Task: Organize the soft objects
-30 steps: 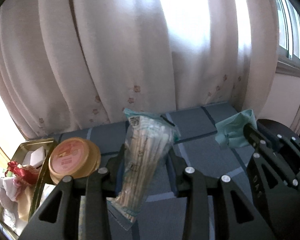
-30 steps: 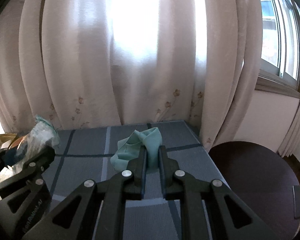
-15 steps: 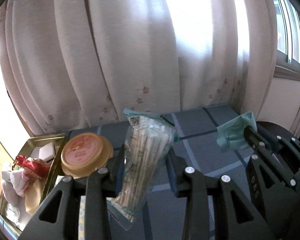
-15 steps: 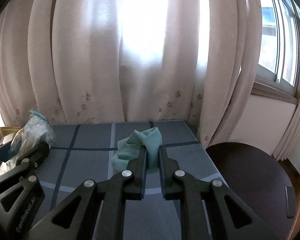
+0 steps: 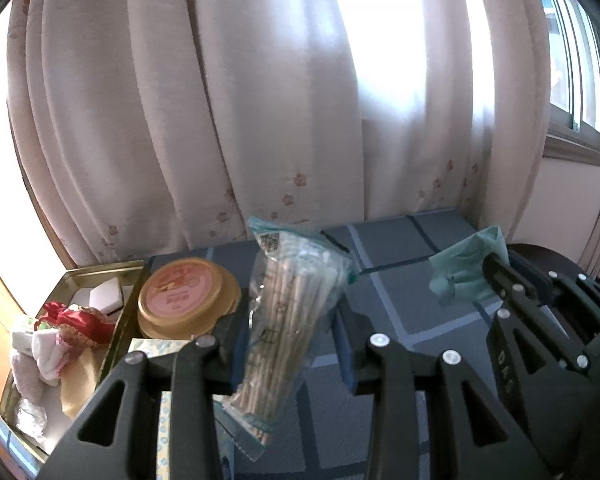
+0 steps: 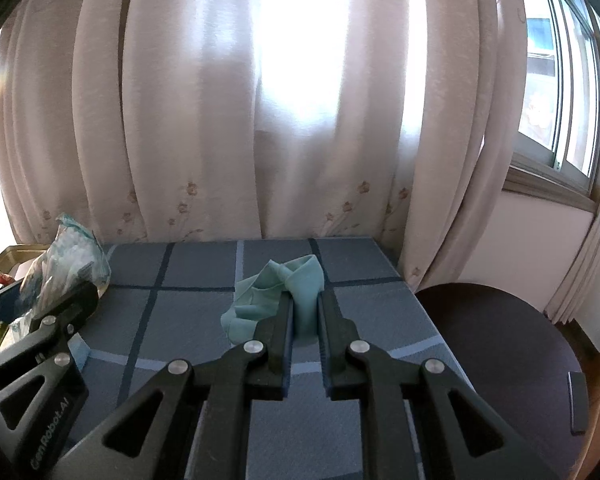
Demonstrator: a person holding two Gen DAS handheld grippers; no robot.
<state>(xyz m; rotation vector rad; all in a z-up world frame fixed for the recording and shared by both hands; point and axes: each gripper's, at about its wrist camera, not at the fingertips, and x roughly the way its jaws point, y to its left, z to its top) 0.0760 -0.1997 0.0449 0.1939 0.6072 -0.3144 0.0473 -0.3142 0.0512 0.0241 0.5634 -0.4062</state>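
My left gripper (image 5: 288, 316) is shut on a clear plastic bag of cotton swabs (image 5: 288, 320) and holds it upright above the blue checked table (image 5: 396, 312). The bag also shows in the right wrist view (image 6: 66, 264). My right gripper (image 6: 304, 300) is shut on a teal cloth (image 6: 288, 292) and holds it above the table; the cloth also shows in the left wrist view (image 5: 464, 268).
A gold tin tray (image 5: 100, 272) at the left holds a red pouch (image 5: 76, 320), white soft items and a white block. A round orange-lidded tub (image 5: 180, 292) sits beside it. A dark round stool (image 6: 496, 340) stands right of the table. Curtains hang behind.
Both grippers have risen and drawn back a little with their loads; more of the tray and the curtain shows. Both grips are unchanged.
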